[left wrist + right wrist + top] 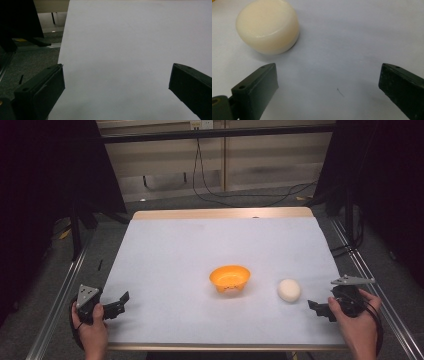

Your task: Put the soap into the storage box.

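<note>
I start from the cream-white puck [289, 290], the thing my right hand-held gripper [314, 307] is closing on. In the high view it lies flat on the white worktop [200, 250], lower right of centre in the frame, free on all sides. In the right gripper view the same puck [268, 26] sits in the upper left of the frame, ahead of the jaws and off toward the left one, not between them. Those jaws stand wide apart with nothing in them, so the grasp is not yet made.

Just to the left of the puck in the high view, near but not touching, stands the orange bowl [230, 277], upright and, as far as I can see into it, holding nothing. I judge the work to be picking up the puck and setting it in that bowl, and by that reading almost all of it is left: line the jaws around the puck, close, lift, carry across, release.

Further out, my left hand-held gripper [120, 302] waits at the lower left of the high view, near the worktop's edge and well apart from both things. In the left gripper view its jaws are spread wide over bare white surface [130, 50], gripping nothing.
</note>
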Demonstrator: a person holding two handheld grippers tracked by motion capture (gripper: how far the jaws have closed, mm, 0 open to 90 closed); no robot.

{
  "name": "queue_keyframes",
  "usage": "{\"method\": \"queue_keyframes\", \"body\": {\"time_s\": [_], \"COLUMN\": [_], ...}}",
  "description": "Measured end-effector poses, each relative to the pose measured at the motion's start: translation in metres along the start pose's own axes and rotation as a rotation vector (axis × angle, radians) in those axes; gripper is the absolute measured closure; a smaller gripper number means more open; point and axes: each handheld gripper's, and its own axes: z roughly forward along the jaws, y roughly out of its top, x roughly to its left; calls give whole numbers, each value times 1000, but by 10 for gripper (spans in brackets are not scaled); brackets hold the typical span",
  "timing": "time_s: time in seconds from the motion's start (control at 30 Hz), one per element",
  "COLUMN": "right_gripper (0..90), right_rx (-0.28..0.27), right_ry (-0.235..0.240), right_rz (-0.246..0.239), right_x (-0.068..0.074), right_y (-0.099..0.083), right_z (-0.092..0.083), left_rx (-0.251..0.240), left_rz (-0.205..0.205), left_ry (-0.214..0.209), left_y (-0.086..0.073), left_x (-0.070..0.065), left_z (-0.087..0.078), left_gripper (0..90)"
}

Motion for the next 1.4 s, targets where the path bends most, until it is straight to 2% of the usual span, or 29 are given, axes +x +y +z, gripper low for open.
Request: {"method": "queue_keyframes", "body": {"time_s": [0.1,0.17,0.33,0.5,0.87,1.03,1.4], "right_gripper": [11,0,0,0,0,0,28], "right_rx": [35,71,154,202,206,186,179], "right_ry": [-5,-9,23,32,41,53,89], "right_rz": [-20,-29,-45,-77,-107,-88,-73], "right_x": [6,10,20,28,39,43,47], "right_y": [6,10,19,25,36,43,50], "right_z": [3,5,13,21,30,32,42], "left_rx": [-2,-5,-8,-5,-1,-2,0], "left_rz": [-4,11,15,13,22,21,21], "left_ry": [0,1,-4,-8,-6,-8,-8], "left_y": [0,0,-1,0,0,0,0], "left_x": [-1,-2,-2,-3,-3,-3,-3], "left_z": [0,0,0,0,1,1,1], "left_gripper": [1,3,3,4,5,5,5]}}
